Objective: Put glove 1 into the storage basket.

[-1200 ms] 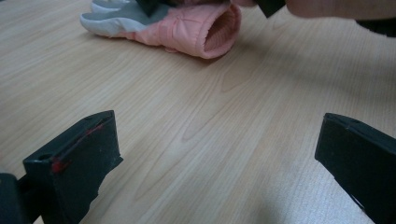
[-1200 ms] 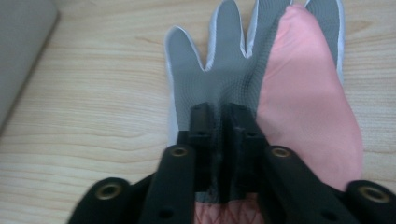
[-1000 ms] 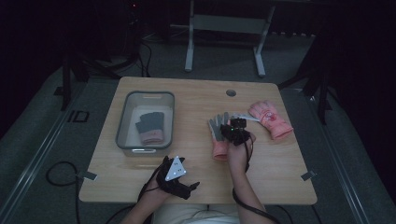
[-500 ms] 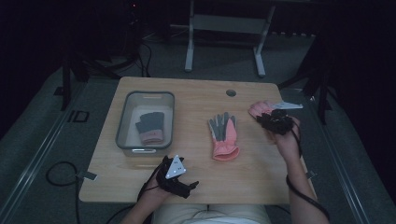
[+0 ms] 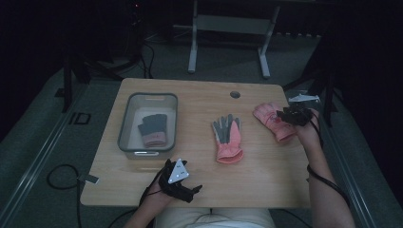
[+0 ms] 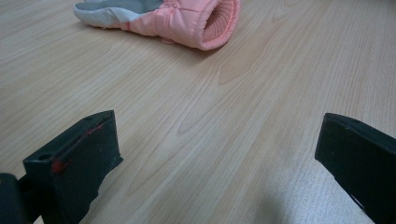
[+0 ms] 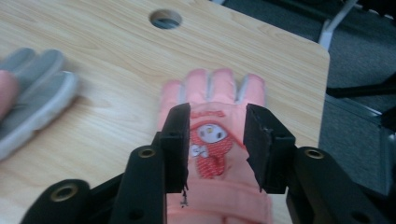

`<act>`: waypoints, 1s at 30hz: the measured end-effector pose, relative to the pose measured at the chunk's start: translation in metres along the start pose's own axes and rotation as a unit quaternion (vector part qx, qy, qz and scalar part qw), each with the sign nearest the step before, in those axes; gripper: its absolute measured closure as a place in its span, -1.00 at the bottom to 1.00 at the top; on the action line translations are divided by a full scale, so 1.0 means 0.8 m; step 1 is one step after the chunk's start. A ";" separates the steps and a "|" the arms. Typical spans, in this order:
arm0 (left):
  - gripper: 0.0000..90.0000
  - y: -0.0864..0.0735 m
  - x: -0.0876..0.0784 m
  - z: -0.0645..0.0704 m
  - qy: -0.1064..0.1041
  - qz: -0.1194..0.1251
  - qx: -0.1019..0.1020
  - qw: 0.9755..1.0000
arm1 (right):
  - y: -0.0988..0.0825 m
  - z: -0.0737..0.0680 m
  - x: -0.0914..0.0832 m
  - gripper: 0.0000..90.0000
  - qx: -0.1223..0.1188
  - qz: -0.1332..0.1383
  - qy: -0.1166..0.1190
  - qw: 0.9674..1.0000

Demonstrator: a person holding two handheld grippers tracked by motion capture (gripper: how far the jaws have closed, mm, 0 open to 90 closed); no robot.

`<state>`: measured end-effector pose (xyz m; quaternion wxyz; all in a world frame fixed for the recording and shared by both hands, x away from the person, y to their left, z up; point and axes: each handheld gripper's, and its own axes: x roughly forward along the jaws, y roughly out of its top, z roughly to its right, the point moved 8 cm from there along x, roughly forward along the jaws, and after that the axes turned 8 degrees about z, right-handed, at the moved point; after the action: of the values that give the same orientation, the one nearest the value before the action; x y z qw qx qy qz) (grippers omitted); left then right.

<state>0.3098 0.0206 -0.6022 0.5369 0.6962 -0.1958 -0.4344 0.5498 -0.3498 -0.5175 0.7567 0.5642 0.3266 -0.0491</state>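
You are bringing your right gripper point(image 5: 295, 114) over the pink glove point(image 5: 272, 121) lying at about three o'clock on the table point(image 5: 199, 185), near its right edge — the jaws have just been opening and are now standing partway apart, straddling the cartoon patch point(image 7: 209, 149) without pressing on it. The risk is sitting in that half-width: if you are closing from here you may be pinching only the top layer of fabric, so the glove is sliding out as you lift, or dragging toward the edge at three o'clock and dropping off. Your left gripper point(image 5: 179, 183) is resting at six o'clock, jaws wide and empty, with the pink and grey glove point(image 5: 227, 137) at centre and the bin point(image 5: 148, 122) at nine o'clock
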 end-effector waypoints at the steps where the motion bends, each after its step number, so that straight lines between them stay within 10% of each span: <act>1: -1.00 0.000 0.000 0.000 0.000 -0.001 0.001 1.000 | 0.000 0.003 0.004 0.34 -0.001 -0.002 -0.004 1.000; 14: -1.00 -0.002 0.001 0.000 -0.002 -0.005 0.004 1.000 | -0.029 0.005 0.043 0.18 0.003 -0.048 0.014 0.999; 19: -1.00 -0.002 0.001 0.000 -0.002 -0.005 0.004 1.000 | -0.054 0.000 0.060 0.38 -0.029 -0.082 0.008 0.996; 24: -1.00 -0.001 0.001 -0.001 -0.003 -0.002 0.003 1.000 | -0.053 -0.002 0.061 0.86 -0.018 -0.092 -0.003 0.996; 30: -1.00 -0.002 0.002 0.000 -0.005 -0.004 0.007 1.000 | -0.028 -0.014 0.027 0.90 0.037 -0.058 -0.021 0.997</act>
<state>0.3102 0.0200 -0.6042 0.5290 0.6987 -0.1988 -0.4387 0.5519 -0.3416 -0.5496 0.7377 0.5709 0.3408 -0.1168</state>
